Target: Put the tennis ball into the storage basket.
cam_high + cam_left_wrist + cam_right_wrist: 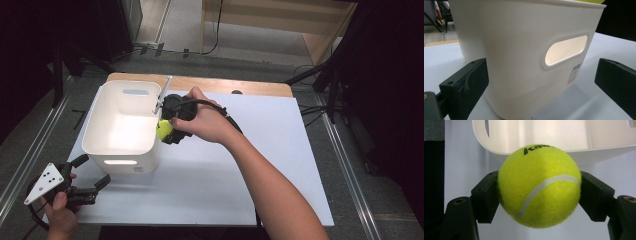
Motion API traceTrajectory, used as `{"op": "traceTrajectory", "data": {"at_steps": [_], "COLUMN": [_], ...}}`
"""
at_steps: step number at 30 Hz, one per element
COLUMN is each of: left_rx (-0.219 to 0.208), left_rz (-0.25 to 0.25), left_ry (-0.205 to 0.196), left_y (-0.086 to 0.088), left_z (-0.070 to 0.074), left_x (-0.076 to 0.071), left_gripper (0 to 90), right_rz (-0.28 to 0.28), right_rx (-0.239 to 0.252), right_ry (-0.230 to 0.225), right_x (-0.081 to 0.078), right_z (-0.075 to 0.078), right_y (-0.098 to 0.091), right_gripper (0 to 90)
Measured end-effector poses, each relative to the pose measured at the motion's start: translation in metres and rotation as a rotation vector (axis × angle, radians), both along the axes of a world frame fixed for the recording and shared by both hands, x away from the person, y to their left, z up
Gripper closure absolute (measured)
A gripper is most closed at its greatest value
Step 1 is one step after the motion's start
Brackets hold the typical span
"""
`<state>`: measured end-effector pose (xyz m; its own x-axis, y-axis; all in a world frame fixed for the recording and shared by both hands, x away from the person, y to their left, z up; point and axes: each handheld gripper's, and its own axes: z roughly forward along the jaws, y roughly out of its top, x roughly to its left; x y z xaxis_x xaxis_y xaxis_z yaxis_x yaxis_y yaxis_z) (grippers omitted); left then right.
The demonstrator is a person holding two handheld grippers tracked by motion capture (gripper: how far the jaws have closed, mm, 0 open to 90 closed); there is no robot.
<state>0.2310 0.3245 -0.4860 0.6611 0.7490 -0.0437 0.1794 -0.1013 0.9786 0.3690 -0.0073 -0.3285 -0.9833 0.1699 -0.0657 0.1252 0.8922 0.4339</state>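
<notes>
From above, the right tongs (pixel 167 131) pinch the tennis ball (pixel 163 130) right at the white bin (pixel 121 156)'s rim — let go early and it bounces off onto the surface (pixel 280 150). Left gripper view: left tongs (pixel 541 82) spread beside the bin wall (pixel 519 50), not bracing it. Right gripper view: ball (pixel 539 185) squeezed mid-width — a clipped rim could pop it loose.

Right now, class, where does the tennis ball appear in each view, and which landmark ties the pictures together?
High view: the tennis ball sits left of centre, in the right gripper at the tub's right wall.
Left gripper view: a yellow sliver above the tub's rim, top right.
Right gripper view: centre, clamped between both jaws.
Shared landmark: the white tub.
</notes>
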Motion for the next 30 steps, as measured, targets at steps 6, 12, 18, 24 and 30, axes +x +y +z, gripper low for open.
{"op": "traceTrajectory", "data": {"at_steps": [6, 12, 18, 24, 30], "left_rx": [-0.001, -0.002, 0.001, -0.003, -0.004], "left_rz": [0.0, 0.0, -0.001, 0.0, 0.0], "left_ry": [0.0, 0.0, 0.0, 0.001, 0.001], "left_y": [0.0, 0.0, 0.0, 0.001, 0.001], "left_z": [0.0, 0.0, 0.0, 0.001, 0.001], "left_x": [0.0, 0.0, 0.0, -0.001, -0.001], "left_gripper": [0.0, 0.0, 0.0, 0.0, 0.0], "right_rz": [0.011, 0.012, 0.013, 0.038, 0.027], "right_rx": [-0.001, 0.001, 0.003, 0.012, -0.001], "right_ry": [-0.004, -0.013, -0.016, -0.019, -0.016], "right_x": [0.0, 0.001, 0.0, 0.001, 0.0], "right_z": [0.004, 0.007, 0.011, 0.013, 0.015], "right_y": [0.005, 0.009, 0.015, 0.024, 0.029], "right_gripper": [24.0, 24.0, 24.0, 24.0, 24.0]}}
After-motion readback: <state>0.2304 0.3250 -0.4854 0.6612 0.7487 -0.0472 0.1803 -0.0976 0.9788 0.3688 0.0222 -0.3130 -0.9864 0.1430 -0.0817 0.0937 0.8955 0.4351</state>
